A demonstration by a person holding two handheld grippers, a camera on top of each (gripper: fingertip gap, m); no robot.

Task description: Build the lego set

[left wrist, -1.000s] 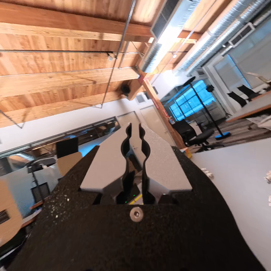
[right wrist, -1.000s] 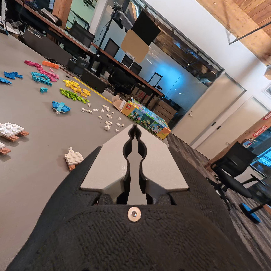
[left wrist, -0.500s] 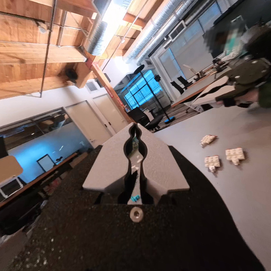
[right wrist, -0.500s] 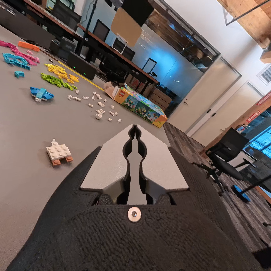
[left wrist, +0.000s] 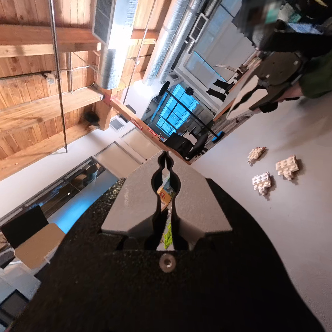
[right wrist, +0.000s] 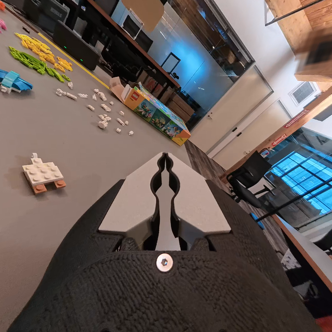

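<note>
the left gripper (left wrist: 165, 154) and right gripper (right wrist: 165, 154) are both clenched on nothing, raised off the grey table (right wrist: 75, 147); nearest the right lies a white brick plate (right wrist: 43, 173), apart from it.

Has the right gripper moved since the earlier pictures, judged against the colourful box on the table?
Yes. The right gripper has advanced toward the colourful box, which looms nearer; its fingertips are together, holding nothing.
</note>
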